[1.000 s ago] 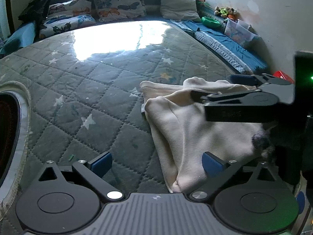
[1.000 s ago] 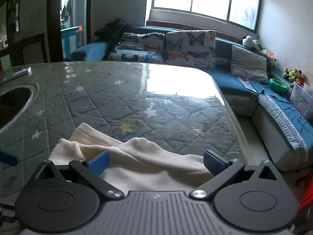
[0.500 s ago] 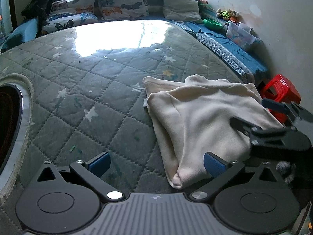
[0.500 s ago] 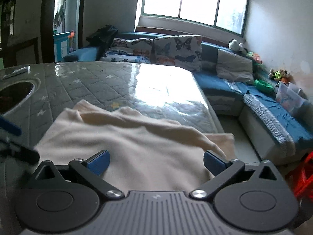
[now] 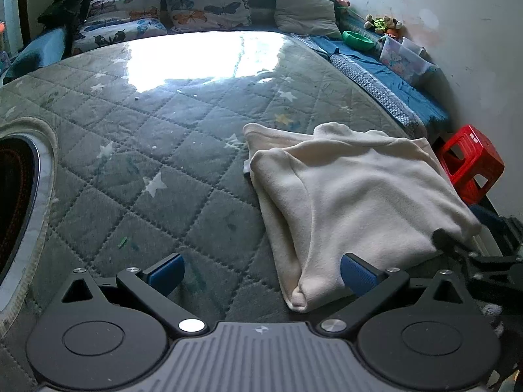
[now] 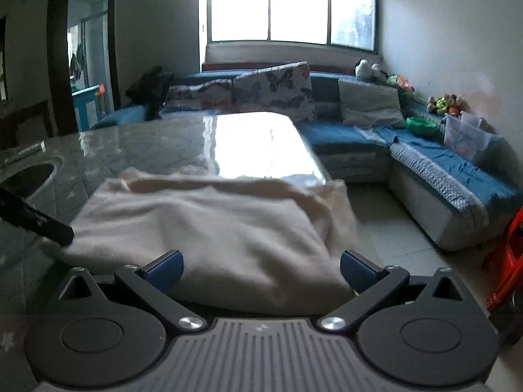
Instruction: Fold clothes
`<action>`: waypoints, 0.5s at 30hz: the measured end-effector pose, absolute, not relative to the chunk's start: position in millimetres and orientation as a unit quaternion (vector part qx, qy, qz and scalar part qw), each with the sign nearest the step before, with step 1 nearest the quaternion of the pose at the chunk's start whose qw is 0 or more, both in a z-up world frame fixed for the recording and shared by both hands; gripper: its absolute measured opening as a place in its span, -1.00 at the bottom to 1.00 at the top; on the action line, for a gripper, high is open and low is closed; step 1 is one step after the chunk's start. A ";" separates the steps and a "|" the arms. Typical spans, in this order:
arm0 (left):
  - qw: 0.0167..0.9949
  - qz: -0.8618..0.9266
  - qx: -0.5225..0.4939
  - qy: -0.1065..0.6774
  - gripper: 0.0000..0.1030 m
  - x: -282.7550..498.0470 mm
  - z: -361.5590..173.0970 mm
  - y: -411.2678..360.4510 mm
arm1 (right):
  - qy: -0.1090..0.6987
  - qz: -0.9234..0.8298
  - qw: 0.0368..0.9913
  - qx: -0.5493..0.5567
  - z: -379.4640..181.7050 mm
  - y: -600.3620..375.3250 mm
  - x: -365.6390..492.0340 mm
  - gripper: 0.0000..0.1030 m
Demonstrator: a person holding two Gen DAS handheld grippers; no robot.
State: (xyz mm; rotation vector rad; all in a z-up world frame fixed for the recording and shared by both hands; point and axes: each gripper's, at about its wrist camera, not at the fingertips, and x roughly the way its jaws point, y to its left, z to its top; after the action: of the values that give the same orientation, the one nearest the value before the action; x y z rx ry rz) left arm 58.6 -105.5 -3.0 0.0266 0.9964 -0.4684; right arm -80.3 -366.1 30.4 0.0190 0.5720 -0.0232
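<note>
A cream garment lies folded on the quilted grey star-patterned cover, near the table's right edge. My left gripper is open just in front of it, and the garment's near corner lies between its fingers without being pinched. My right gripper shows at the garment's near right corner, low by the table edge. In the right wrist view the same garment fills the foreground. There my right gripper stands open at its near edge. A black finger of the left gripper pokes in from the left.
A round opening with a pale rim is cut into the table at the left. A red stool stands on the floor right of the table. A blue corner sofa with butterfly cushions runs behind and to the right.
My right gripper has drawn back from above the garment down to its near right corner. The garment now lies flatter and more spread out. My left gripper has barely moved.
</note>
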 end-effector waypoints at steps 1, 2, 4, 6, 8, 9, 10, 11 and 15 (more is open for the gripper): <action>0.852 -0.222 0.013 0.473 1.00 58.5 -3.1 -106.0 | 0.274 -0.006 0.962 0.014 33.6 -365.8 -82.9 1.00; 0.852 -0.222 0.013 0.474 1.00 58.7 -3.3 -106.5 | 0.268 0.002 0.963 0.021 35.7 -365.4 -85.1 1.00; 0.852 -0.221 0.013 0.475 1.00 59.0 -3.8 -107.2 | 0.266 0.022 0.963 0.038 36.1 -364.6 -86.6 1.00; 0.852 -0.220 0.015 0.475 1.00 58.9 -3.6 -107.6 | 0.276 0.034 0.959 0.049 32.3 -364.7 -84.6 1.00; 0.851 -0.220 0.015 0.476 1.00 59.1 -3.7 -107.5 | 0.286 0.035 0.956 0.055 27.5 -366.5 -83.2 1.00; 0.851 -0.220 0.015 0.477 1.00 59.4 -4.0 -107.3 | 0.291 0.033 0.954 0.063 24.8 -369.9 -83.3 1.00; 0.851 -0.220 0.015 0.477 1.00 59.6 -4.3 -107.1 | 0.290 0.033 0.954 0.066 23.2 -371.6 -83.9 1.00; 0.850 -0.220 0.015 0.478 1.00 59.6 -4.4 -107.1 | 0.290 0.034 0.954 0.069 21.9 -372.8 -84.5 1.00; 0.851 -0.218 0.015 0.478 1.00 59.5 -2.1 -108.6 | 0.287 0.035 0.956 0.060 27.3 -368.8 -86.6 1.00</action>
State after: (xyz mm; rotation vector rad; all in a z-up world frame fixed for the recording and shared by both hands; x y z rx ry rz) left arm 59.5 -108.6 -2.1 0.0323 1.0062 -0.4594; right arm -86.6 -368.8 27.3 0.1224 0.5819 0.0707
